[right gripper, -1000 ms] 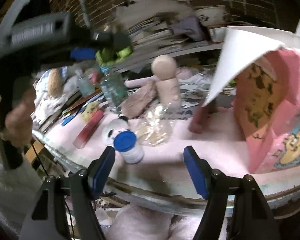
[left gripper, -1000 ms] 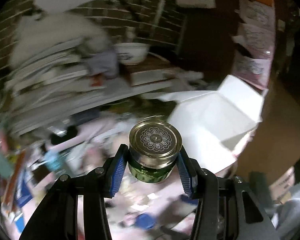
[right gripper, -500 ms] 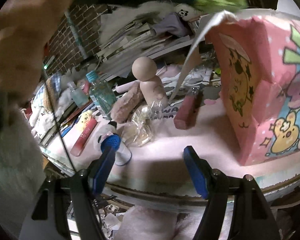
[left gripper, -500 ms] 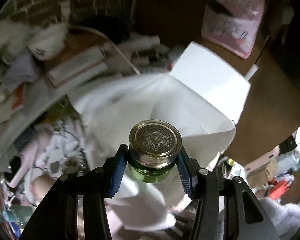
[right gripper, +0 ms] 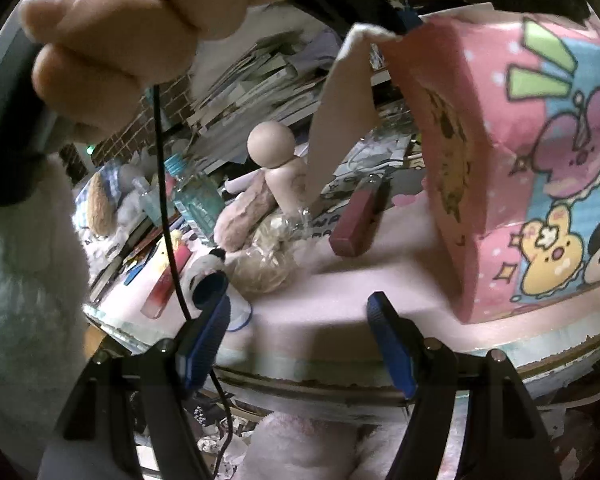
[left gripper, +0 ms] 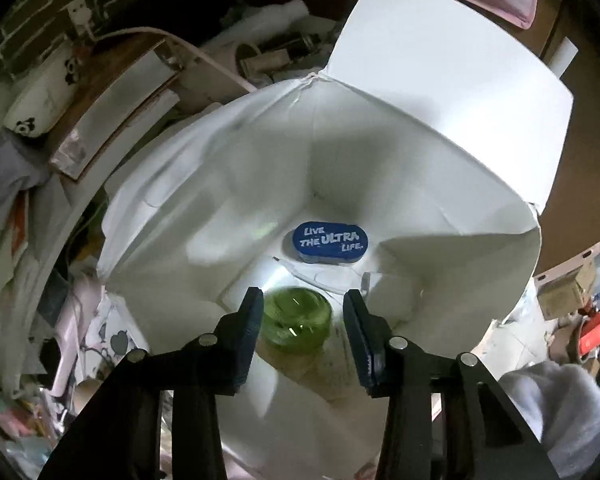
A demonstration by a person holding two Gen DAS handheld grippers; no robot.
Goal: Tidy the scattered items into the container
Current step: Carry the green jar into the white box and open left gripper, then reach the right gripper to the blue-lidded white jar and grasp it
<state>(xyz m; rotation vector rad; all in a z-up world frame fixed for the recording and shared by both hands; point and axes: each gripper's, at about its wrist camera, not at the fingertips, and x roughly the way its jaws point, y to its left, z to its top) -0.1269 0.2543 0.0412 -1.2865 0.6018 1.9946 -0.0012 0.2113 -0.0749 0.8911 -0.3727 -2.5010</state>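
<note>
Left gripper over open white-lined paper box, fingers parted wider than blurred green glass jar between them; no firm contact visible, jar apparently released, falling mouth-down, long axis along the line of sight. Blue oval tin on box floor at 12 o'clock from jar. Right gripper wide open, empty, near blue-capped white bottle at its 9 o'clock: likely nearer hand for that item.
</note>
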